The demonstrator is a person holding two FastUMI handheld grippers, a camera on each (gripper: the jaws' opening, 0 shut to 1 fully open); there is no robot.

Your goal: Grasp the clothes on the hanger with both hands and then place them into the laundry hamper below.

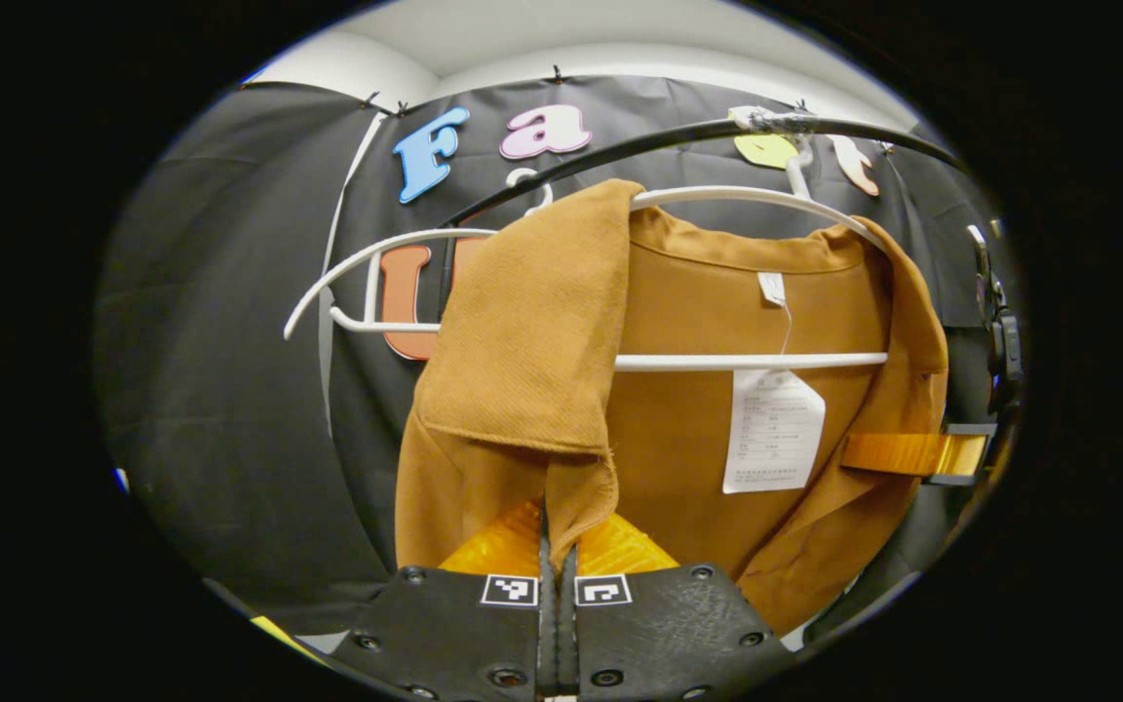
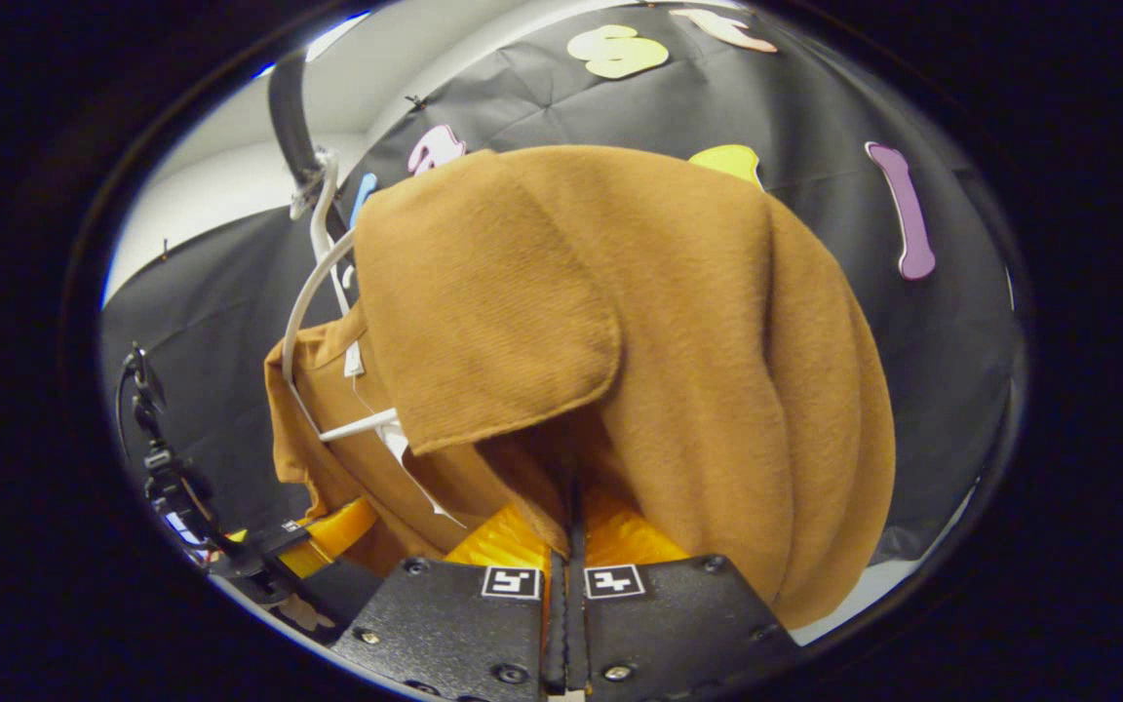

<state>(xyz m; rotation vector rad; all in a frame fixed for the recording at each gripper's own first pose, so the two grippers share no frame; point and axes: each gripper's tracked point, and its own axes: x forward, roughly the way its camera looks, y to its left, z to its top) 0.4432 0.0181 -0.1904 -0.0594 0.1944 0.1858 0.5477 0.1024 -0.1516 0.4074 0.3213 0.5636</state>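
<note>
A brown jacket hangs on a white hanger that hooks over a dark rail. My left gripper is shut on the jacket's front edge below the folded lapel. At the far right of the left gripper view the other gripper pinches the jacket's opposite side. In the right gripper view my right gripper is shut on a fold of the brown jacket, whose shoulder bulges over the fingers. The white hanger shows left of it, and the left gripper at lower left.
A second, bare white hanger hangs on the rail to the left of the jacket. A white care label dangles inside the jacket's collar. Black cloth wall stands close behind.
</note>
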